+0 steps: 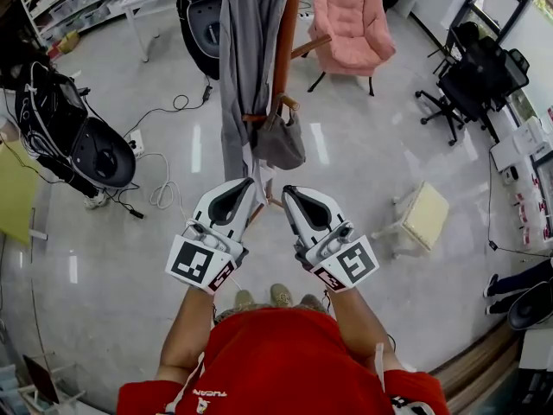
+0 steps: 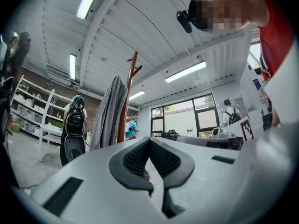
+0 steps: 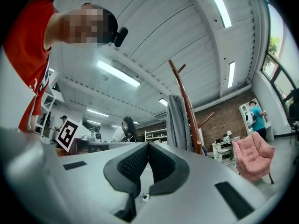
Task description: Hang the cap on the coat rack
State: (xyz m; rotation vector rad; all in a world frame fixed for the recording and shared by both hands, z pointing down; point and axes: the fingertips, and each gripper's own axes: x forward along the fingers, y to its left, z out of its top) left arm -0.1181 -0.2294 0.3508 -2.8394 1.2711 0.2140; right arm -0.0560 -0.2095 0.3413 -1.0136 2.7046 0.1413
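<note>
Reddish-brown wood is rising straight ahead of the person: the tall wooden coat rack (image 1: 285, 50) is standing on the glossy grey floor (image 1: 371, 162). A long grey coat (image 1: 246, 50) is draping down its left side, and a soft grey handbag (image 1: 281, 143) is dangling from a lower peg. The person in the red shirt (image 1: 285, 361) is standing close in front of it, holding both tools side by side and aiming them up at the pole, probably because that is where the hanging has to happen.

The left gripper (image 1: 251, 183) is pinching its ribbed pads together on nothing. The right gripper (image 1: 288, 190) is likewise clamping tight with only air ahead of its tips.

As for the cap, I am not finding it: neither tool is carrying one, and none is showing on the pegs that are in sight. Dark headwear (image 3: 112, 22) is sitting on the person's head in the gripper views, but whether that is the cap I cannot tell. The forked top pegs (image 2: 136, 69) are looking bare, so they seem the natural target once a cap is in hand.
</note>
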